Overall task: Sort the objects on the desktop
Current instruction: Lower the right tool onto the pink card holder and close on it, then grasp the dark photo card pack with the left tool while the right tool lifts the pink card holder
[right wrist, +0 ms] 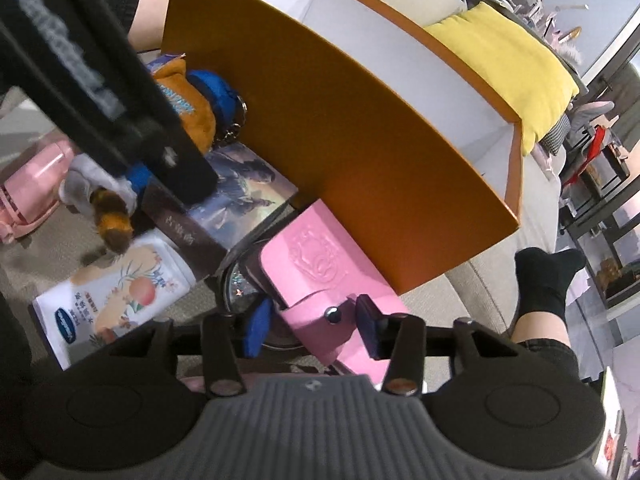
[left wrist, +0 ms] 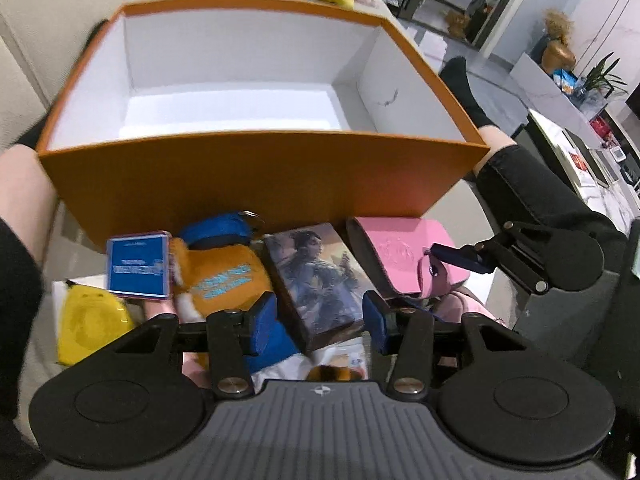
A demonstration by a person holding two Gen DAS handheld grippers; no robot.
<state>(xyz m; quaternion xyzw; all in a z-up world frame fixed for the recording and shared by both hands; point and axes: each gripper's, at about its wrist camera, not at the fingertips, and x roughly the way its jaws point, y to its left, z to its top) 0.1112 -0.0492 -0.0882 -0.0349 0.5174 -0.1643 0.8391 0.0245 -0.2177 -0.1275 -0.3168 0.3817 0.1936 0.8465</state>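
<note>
The right claw (right wrist: 314,330) sat w/ jaws apart around the snap tab of the pink case (right wrist: 320,264), which lay just in front of the orange box (right wrist: 340,128), not yet gripped. The left claw (left wrist: 320,320) hung apart over the book (left wrist: 320,280). Best bet: close squarely on the case body, not the tab, then lift clear of the box wall before going in.

The left gripper (left wrist: 320,320) hangs low, its two blue fingers (left wrist: 264,322) wide apart with nothing squeezed between them. The right gripper (right wrist: 316,328) sits off to its right, its blue fingers (right wrist: 258,330) spread apart too. A black-socked foot (right wrist: 548,276) sticks out ahead.
</note>
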